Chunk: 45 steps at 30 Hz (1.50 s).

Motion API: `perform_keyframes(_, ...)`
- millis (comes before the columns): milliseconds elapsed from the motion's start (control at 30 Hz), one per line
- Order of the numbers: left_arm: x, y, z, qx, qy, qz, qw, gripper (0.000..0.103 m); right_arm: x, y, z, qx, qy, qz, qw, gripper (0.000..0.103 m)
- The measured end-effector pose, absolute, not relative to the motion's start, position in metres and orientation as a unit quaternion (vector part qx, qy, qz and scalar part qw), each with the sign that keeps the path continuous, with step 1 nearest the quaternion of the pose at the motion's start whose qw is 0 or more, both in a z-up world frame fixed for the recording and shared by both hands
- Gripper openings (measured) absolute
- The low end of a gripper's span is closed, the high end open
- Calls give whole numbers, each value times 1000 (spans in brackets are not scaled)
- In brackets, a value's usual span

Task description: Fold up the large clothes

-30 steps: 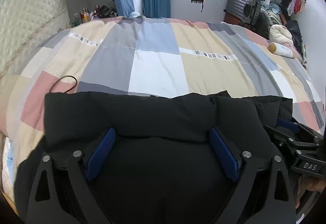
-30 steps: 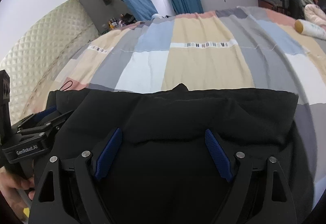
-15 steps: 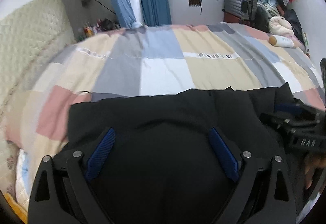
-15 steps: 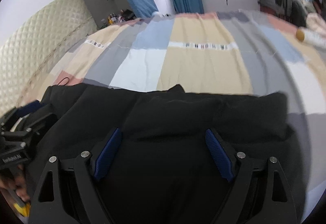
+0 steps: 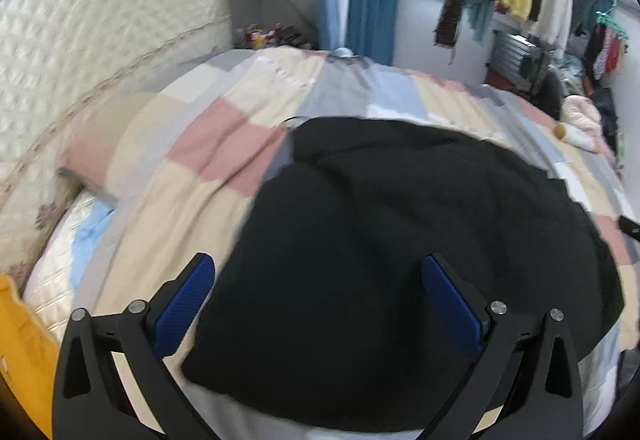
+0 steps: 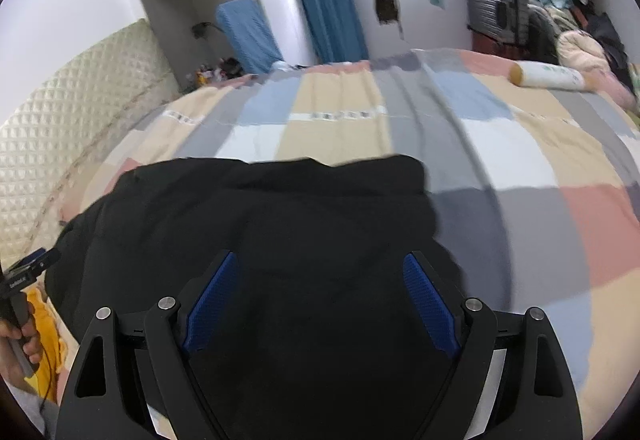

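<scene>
Now | black garment (image 5: 400, 240) under both tongs | left tongs (image 5: 316, 304) apart | right tongs (image 6: 316, 300) apart

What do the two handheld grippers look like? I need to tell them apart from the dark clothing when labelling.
Both look alike. The left gripper and right gripper have matte black angular frames with triangular cut-outs and round silver screw heads. Each finger carries a ribbed blue pad. Seen from the right wrist view, the left gripper's black body bears small white lettering, too blurred to read, held by a bare hand.
</scene>
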<state>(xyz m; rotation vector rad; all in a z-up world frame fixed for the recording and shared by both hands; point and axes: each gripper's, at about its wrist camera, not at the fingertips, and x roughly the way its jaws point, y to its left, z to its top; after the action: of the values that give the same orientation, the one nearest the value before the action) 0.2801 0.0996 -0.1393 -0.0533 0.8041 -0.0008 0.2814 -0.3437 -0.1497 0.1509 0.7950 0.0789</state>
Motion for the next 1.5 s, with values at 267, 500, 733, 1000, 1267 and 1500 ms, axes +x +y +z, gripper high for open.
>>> perform_keyframes(267, 288, 136, -167, -113, 419, -27, 901, 103, 285, -386, -216, 126, 452, 20, 883, 84)
perform_keyframes(500, 289, 136, -177, -165, 418, -72, 890, 86, 284, -370, -208, 145, 436, 70, 885, 44)
perform_keyframes(733, 271, 142, -155, -182, 390, -104, 896, 24, 263, -349, -182, 89, 404, 92, 906, 12)
perform_keyframes(1000, 260, 145, -164, -159, 428, -88, 885, 23, 253, -344, -195, 54, 433, 64, 897, 11)
perform_keyframes(1267, 256, 134, -188, -114, 466, -63, 875, 25, 258, -323, -220, -18, 468, 41, 883, 15)
perform_keyframes(1500, 250, 117, -194, -64, 464, -42, 882, 30, 261, -323, -230, -14, 475, 31, 879, 21)
